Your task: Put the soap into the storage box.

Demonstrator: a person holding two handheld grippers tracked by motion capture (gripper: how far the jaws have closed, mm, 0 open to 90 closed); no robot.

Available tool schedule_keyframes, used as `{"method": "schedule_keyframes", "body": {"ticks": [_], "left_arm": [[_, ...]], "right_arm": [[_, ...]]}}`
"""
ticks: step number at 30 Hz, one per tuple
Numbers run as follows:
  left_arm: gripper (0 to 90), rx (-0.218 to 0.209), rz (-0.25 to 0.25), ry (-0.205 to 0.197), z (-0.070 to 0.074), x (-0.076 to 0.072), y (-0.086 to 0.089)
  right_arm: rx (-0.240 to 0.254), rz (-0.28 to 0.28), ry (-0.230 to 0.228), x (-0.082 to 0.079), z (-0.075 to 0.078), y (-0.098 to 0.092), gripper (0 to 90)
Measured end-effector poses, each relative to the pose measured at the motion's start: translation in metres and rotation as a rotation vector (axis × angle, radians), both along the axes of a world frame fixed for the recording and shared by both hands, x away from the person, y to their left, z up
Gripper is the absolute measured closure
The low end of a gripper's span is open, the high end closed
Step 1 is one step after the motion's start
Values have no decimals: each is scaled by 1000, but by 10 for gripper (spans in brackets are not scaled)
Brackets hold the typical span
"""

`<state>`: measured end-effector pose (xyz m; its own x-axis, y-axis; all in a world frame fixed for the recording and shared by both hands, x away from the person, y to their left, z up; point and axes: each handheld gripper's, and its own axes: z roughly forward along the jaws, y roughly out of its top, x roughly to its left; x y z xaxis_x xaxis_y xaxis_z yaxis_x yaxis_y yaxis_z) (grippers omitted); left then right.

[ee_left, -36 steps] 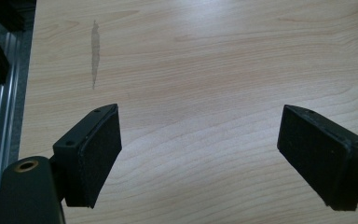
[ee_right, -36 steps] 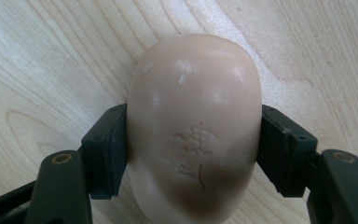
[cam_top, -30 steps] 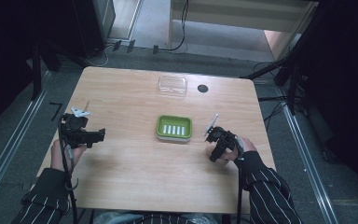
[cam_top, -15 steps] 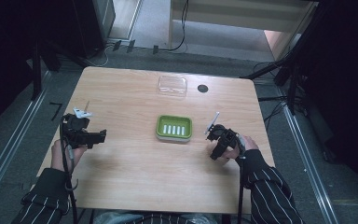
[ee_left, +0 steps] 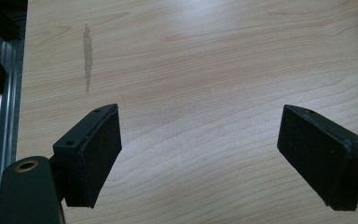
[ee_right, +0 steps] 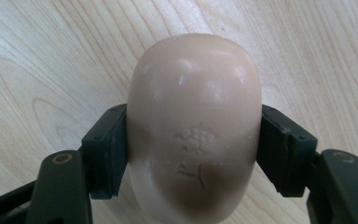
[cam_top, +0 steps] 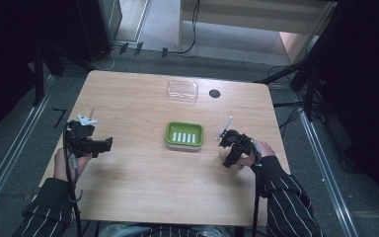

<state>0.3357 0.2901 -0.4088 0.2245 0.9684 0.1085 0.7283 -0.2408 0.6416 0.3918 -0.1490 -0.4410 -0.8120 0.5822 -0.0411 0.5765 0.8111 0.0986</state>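
A smooth, rounded, pale beige bar of soap (ee_right: 193, 130) with characters stamped into its face sits clamped between the two black jaws of the right gripper (ee_right: 193, 149), above the light wooden table (cam_top: 143, 187). In the high view that right gripper (cam_top: 234, 148) is just right of the green rectangular soap dish (cam_top: 184, 136) at the table's middle. Beyond the dish, near the far edge, lie a clear plastic lid (cam_top: 182, 91) and a small black round disc (cam_top: 214, 93). Well left of the dish, the left gripper (cam_top: 96, 144) hovers; its jaws stand wide apart with nothing between them over bare wood (ee_left: 200, 154).
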Motion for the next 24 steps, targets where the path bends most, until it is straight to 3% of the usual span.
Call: {"method": "schedule_keyframes", "body": {"ticks": [24], "left_arm": [[144,0,-1,-1,0,0,0]], "right_arm": [[-2,48,-16,11,14,10,333]]}}
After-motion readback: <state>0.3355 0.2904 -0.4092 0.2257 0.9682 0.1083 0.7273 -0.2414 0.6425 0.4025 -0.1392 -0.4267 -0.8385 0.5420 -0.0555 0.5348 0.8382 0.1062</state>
